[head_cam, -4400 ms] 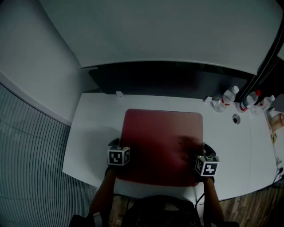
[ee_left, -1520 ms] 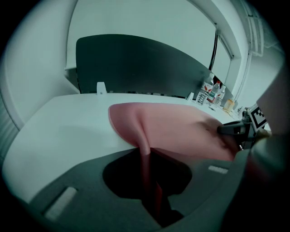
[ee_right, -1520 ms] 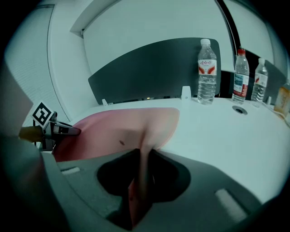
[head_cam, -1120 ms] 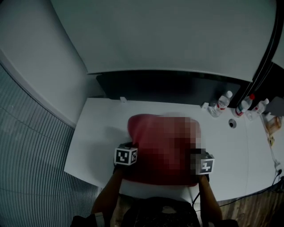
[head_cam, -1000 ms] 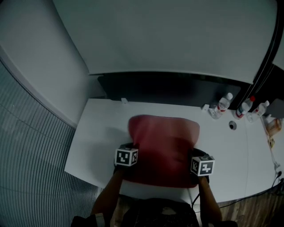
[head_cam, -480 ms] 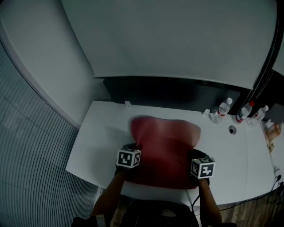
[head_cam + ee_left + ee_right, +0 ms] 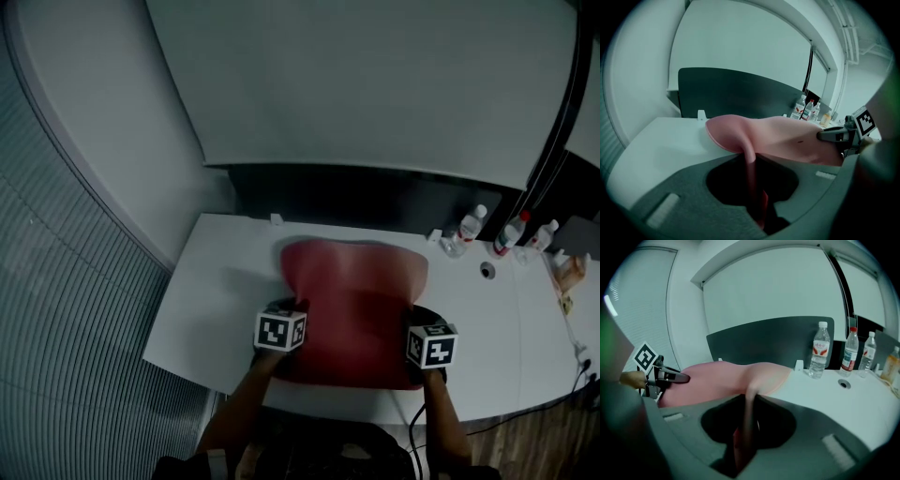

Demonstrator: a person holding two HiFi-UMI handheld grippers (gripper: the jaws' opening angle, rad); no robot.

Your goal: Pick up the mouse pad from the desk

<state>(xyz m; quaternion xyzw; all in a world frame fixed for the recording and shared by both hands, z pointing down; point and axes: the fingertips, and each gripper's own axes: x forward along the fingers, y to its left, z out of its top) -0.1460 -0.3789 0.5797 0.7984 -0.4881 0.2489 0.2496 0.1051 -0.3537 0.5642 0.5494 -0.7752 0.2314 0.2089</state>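
Above the near tabletop (image 7: 216,300), my left gripper (image 7: 289,314) and right gripper (image 7: 419,323), each clamped on the mouse pad (image 7: 354,286), have raised it higher; pickup looks nearly complete.

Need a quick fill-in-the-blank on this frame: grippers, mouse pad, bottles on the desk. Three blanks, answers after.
1. The right gripper is shut on the mouse pad's right edge, the left gripper on its ___ edge.
2. Three water bottles stand on the desk on the mouse pad's ___ side.
3. The middle bottle has a ___ cap.

Answers: left; right; red.
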